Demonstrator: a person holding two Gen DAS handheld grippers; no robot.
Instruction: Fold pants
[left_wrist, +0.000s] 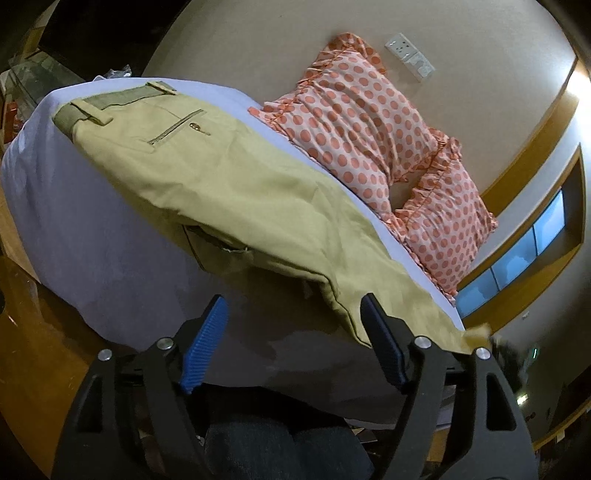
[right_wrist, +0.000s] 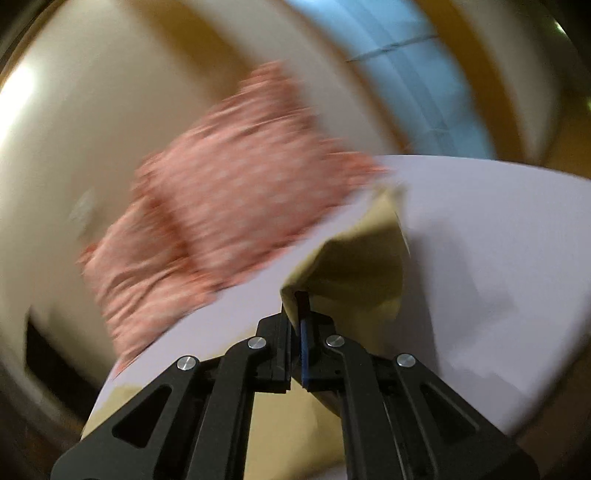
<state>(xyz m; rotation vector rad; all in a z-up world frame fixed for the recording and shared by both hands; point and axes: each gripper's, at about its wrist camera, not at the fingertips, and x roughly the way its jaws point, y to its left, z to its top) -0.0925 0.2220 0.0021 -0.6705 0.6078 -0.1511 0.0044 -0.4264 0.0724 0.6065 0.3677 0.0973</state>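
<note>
Khaki pants (left_wrist: 229, 184) lie along a bed with a pale lilac sheet (left_wrist: 92, 236), waistband and back pocket at the far left, legs running toward the lower right. My left gripper (left_wrist: 295, 306) is open just above the near edge of the bed, its right finger beside the edge of the trouser leg, holding nothing. My right gripper (right_wrist: 295, 306) is shut on the hem end of the pants (right_wrist: 354, 266) and holds it lifted over the sheet (right_wrist: 498, 258). The right wrist view is blurred by motion.
Two orange polka-dot pillows (left_wrist: 354, 122) lean against the cream wall behind the pants; they show blurred in the right wrist view (right_wrist: 229, 199). A wall socket (left_wrist: 400, 46) sits above them. A window (left_wrist: 524, 251) is at the right. Wooden floor (left_wrist: 48, 332) borders the bed.
</note>
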